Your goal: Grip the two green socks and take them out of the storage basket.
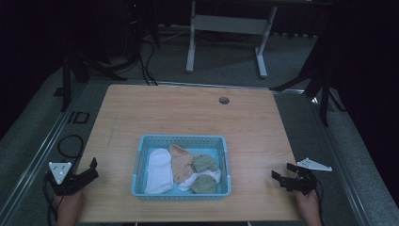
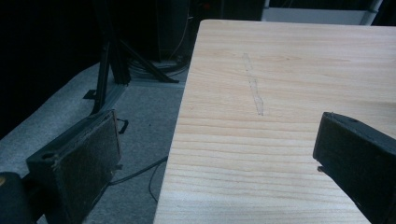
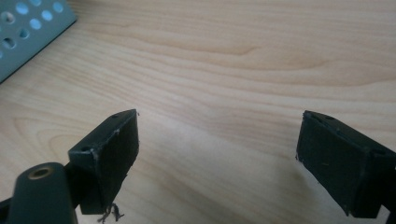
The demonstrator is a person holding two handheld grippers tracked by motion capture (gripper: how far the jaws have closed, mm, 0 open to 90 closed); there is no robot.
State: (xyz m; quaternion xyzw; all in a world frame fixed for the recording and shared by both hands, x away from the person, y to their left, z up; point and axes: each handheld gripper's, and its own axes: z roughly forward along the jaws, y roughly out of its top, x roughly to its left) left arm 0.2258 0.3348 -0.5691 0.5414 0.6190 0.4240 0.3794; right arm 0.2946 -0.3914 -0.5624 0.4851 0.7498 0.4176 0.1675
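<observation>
At the near left corner of the table (image 1: pixel 155 110), left gripper (image 1: pixel 91 168) poised with jaws spread wide and empty, one jaw hanging past the table's left edge over grey floor (image 2: pixel 140 107). At the near right corner, right gripper (image 1: pixel 278 178) likewise agape over bare wood, holding nothing, a corner of the blue basket (image 3: pixel 28 28) just visible ahead of it. Between the two, close to the near edge and well apart from either tool, that basket (image 1: pixel 180 139) with its load intact: a white sock (image 1: pixel 158 170) along the left wall, a peach sock (image 1: pixel 179 162) beside it, two olive socks (image 1: pixel 204 173) bundled toward the right over another white piece. Judging by this, work on the socks not yet begun; every piece left to lift out or sort. Farther off, only bare tabletop up to a small cable hole (image 1: pixel 224 100) near the far edge.
</observation>
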